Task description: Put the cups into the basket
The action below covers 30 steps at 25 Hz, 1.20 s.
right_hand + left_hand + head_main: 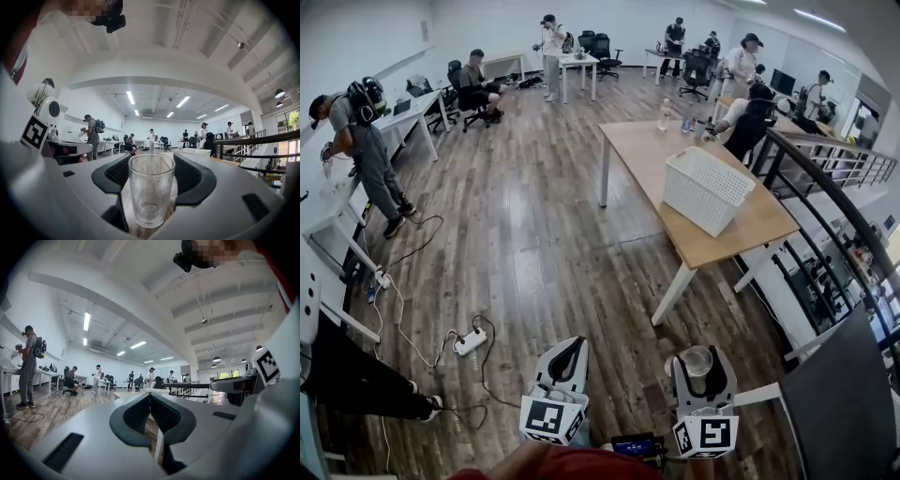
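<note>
Wood floor [534,253], cables [422,347], table [647,150], basket [706,190] beyond cup [151,187]

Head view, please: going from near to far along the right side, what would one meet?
The right tongs gripping the glass cup, white basket on the wooden table, bottles at the table's far end.

The cup [151,190] is clear, colourless glass with no pattern. The left gripper [150,401] and right gripper [701,367] have light grey bodies and black ribbed pads [136,416], and each marker cube [551,418] carries black-and-white squares. The basket [706,188] is white with an open lattice pattern, the table [647,150] is pale tan wood on white legs, and the floor [534,253] is dark brown planking.
</note>
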### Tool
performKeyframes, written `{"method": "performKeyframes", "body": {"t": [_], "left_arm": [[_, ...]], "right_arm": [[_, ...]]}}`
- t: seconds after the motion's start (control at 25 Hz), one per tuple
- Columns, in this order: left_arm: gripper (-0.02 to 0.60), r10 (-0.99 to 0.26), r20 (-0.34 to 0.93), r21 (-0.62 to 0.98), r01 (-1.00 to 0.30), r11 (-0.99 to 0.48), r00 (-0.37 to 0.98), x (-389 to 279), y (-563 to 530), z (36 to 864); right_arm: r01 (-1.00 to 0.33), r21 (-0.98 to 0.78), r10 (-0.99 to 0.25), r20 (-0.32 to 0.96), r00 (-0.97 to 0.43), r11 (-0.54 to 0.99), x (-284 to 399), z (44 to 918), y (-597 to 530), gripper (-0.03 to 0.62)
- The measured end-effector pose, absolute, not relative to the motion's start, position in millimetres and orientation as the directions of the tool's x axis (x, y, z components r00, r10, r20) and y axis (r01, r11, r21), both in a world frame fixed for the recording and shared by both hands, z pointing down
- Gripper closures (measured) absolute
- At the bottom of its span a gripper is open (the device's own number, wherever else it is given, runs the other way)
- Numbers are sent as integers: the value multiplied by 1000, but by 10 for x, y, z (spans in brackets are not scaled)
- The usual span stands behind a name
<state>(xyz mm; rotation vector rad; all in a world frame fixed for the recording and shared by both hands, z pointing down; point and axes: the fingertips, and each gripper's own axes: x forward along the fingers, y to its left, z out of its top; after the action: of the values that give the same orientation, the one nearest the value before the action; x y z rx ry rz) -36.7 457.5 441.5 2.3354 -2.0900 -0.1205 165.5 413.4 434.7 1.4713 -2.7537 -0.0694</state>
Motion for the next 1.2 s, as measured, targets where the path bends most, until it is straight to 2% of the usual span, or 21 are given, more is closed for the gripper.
{"method": "performKeyframes", "body": {"t": [1.2], "left_arm": [[575, -987, -42, 120, -980, -158, 154, -1673, 3470, 4495]], "right_arm": [[-845, 86, -849, 30, -528, 528, 354, 4263, 3140, 309]]}}
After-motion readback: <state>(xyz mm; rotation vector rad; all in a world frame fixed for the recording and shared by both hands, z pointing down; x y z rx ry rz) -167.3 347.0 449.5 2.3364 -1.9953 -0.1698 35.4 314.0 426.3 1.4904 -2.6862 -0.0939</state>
